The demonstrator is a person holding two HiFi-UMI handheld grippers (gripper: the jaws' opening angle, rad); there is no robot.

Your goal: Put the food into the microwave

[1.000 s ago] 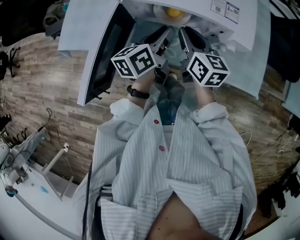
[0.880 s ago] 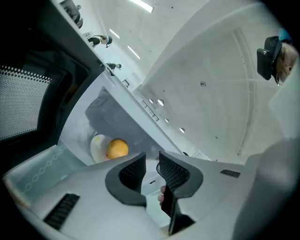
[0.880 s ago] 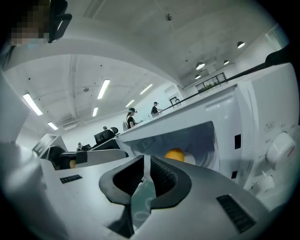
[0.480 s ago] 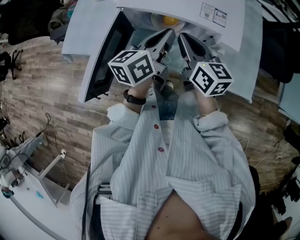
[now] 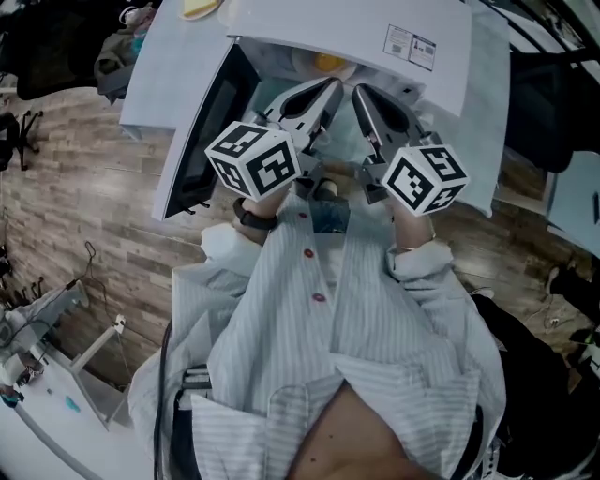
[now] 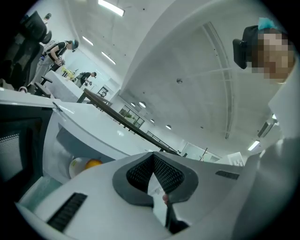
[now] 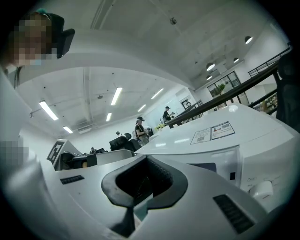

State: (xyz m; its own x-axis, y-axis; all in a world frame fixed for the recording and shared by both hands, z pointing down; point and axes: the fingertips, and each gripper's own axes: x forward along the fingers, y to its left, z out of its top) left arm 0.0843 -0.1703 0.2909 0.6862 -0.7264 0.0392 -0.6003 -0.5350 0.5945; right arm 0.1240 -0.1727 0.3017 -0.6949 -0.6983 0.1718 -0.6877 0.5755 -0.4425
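Food (image 5: pixel 330 63) is sitting inside the microwave (image 5: pixel 394 28); we are holding left gripper (image 5: pixel 330 89) and right gripper (image 5: pixel 359 92) clamped empty. Next, likely: pushing the open door (image 5: pixel 199 141) closed.

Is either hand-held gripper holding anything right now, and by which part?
Nothing is held: the left hand-held gripper and the right hand-held gripper have both just closed, empty.

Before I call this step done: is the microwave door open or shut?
Open. In the head view the door stands swung out to the left of the microwave, and the food shows inside the cavity.
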